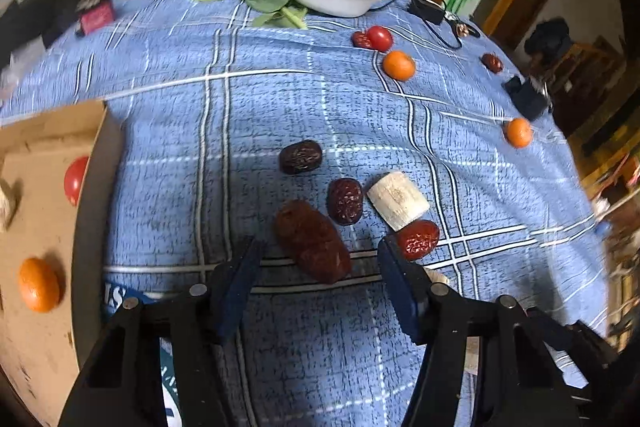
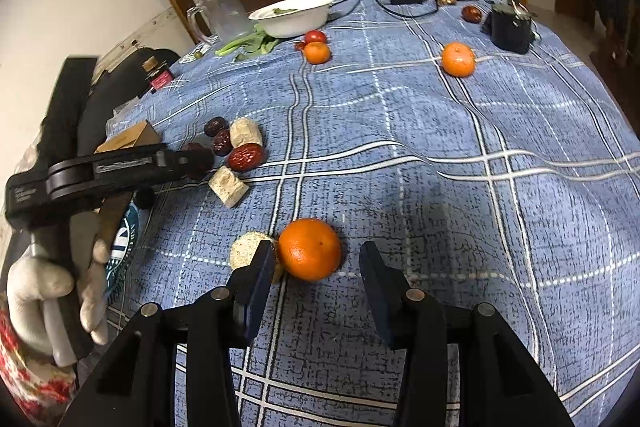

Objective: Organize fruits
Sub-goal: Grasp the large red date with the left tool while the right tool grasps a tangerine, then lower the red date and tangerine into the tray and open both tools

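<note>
The left tool (image 1: 316, 259) is open around a wrinkly brown date (image 1: 312, 241); the right tool (image 2: 316, 267) is open around a round orange (image 2: 309, 248).

Wrinkled dates (image 1: 312, 241), tangerines (image 2: 309, 249) and tomatoes (image 1: 379, 38) lie scattered.

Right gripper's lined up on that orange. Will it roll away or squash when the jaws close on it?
The orange looks round and sits free on the tablecloth, so a one-sided nudge would probably roll it. Its rind looks firm, so it should likely take a gentle squeeze from the right gripper.
</note>
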### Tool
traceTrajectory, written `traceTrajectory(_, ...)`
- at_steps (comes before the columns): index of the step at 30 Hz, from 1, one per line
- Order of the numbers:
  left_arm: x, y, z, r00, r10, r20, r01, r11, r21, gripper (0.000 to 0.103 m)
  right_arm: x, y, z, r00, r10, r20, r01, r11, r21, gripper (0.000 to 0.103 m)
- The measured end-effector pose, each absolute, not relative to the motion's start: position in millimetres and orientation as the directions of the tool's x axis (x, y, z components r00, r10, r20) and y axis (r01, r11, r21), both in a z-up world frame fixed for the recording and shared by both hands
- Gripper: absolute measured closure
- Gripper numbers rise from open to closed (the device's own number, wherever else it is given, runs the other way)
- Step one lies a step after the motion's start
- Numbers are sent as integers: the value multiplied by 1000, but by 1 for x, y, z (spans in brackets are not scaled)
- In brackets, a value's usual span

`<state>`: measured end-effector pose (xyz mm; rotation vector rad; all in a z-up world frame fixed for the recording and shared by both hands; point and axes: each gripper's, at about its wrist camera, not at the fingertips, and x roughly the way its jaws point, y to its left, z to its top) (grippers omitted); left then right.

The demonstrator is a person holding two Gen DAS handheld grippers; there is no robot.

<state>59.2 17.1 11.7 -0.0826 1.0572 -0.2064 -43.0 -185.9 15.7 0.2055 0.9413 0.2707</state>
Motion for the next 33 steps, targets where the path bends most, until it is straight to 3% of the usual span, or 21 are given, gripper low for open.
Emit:
traceTrajectory(1, 58, 15, 12, 483, -188, -855, 134, 981, -141, 67, -42, -185, 15, 557, 325, -764, -142, 944, 298, 55)
traceTrajectory(2, 56, 13, 12, 491, -166, -855, 139, 984, -112, 68, -41, -185, 15, 558, 328, -762, -142, 943, 302, 55)
traceTrajectory(7, 36, 17, 20, 498, -212, -841, 169, 975, -145, 69, -38, -194, 9, 544, 388, -744, -128, 915, 383, 56)
traceTrajectory(9, 25, 19, 27, 516, -226, -826, 181, 972, -153, 69, -37, -197, 8, 538, 422, -730, -128, 896, 424, 63)
traceTrajectory(23, -50, 79, 62, 605, -323, -728, 148, 944, -296, 68, -61, -195, 31, 604, 387, -697, -109, 906, 408, 69)
traceTrajectory(33, -80, 158, 68, 667, -248, -703, 18, 948, -318, 68, -74, -168, 61, 621, 414, -666, -162, 898, 408, 69)
